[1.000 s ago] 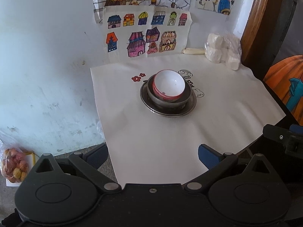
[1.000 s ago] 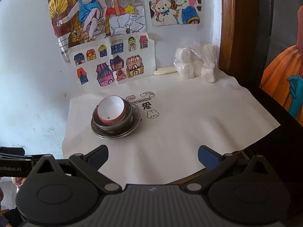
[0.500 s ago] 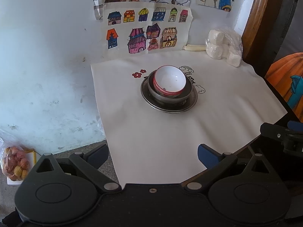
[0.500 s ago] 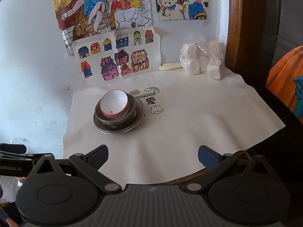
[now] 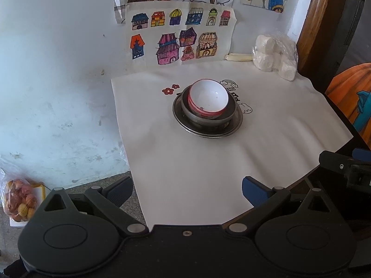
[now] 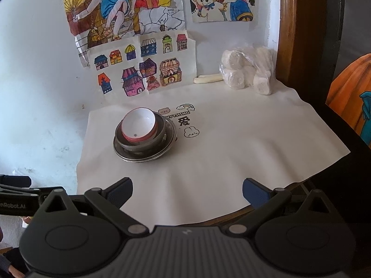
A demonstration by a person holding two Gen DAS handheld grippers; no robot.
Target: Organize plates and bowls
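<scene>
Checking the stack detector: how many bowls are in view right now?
2. A white bowl with a red rim sits tilted inside a metal bowl, which rests on a metal plate mid-table. Anything nested beneath them would be hidden.

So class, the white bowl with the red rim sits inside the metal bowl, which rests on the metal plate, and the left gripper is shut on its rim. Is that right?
One detail is wrong: the left gripper is open and holds nothing, well short of the stack, as the left wrist view shows. The white bowl does sit inside the metal bowl on the metal plate.
</scene>
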